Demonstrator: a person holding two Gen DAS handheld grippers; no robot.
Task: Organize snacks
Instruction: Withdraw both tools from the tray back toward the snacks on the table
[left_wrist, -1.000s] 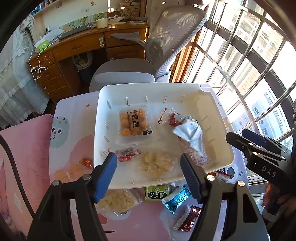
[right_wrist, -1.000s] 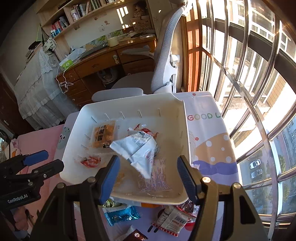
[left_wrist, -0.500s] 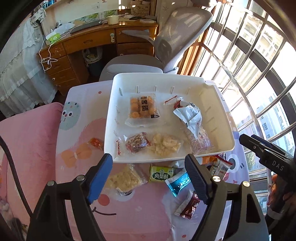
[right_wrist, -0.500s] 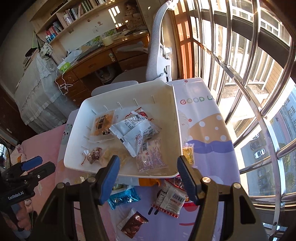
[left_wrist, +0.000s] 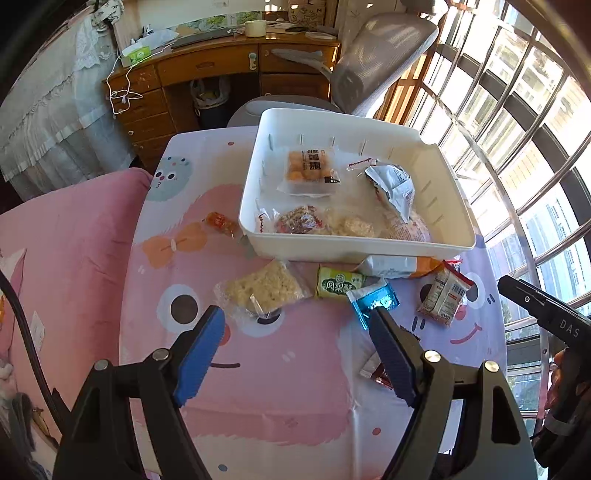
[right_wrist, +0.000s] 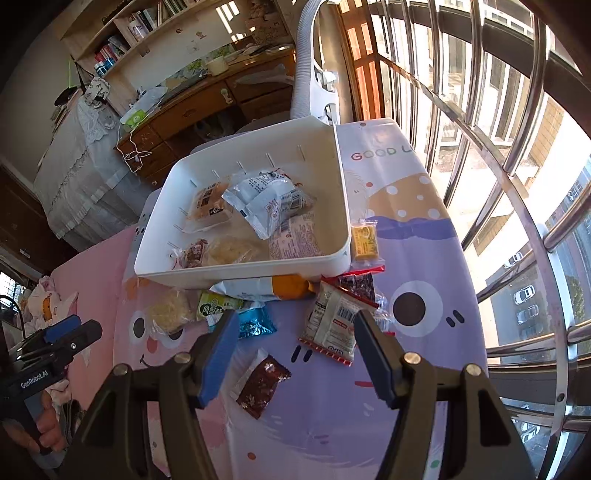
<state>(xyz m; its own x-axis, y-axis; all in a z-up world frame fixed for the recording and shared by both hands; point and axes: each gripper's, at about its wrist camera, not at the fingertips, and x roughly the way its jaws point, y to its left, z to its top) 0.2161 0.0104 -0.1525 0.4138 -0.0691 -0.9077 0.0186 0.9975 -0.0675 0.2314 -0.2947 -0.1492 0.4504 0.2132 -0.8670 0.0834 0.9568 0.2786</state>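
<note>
A white bin (left_wrist: 354, 249) (right_wrist: 236, 271) on the cartoon tablecloth holds several snack packs, among them an orange-ball pack (left_wrist: 310, 168) and a silver bag (left_wrist: 393, 188). Loose snacks lie in front of it: a rice cracker pack (left_wrist: 264, 288), a green pack (left_wrist: 338, 284), a blue pack (left_wrist: 373, 301) (right_wrist: 253, 323), a white barcode pack (right_wrist: 338, 321), a dark brown pack (right_wrist: 260, 384) and a yellow pack (right_wrist: 365, 240). My left gripper (left_wrist: 299, 349) is open and empty, above the table short of the rice cracker. My right gripper (right_wrist: 293, 350) is open and empty, between the blue and barcode packs.
A small orange candy (left_wrist: 219, 221) lies left of the bin. A pink cushion (left_wrist: 55, 258) borders the table on the left. A grey office chair (left_wrist: 373, 62) and a wooden desk (left_wrist: 207, 70) stand behind. Window bars (right_wrist: 498, 147) run along the right.
Both grippers have drawn back from over the bin toward the near side of the table, so the loose snacks in front of the bin now show. Both stay open.
</note>
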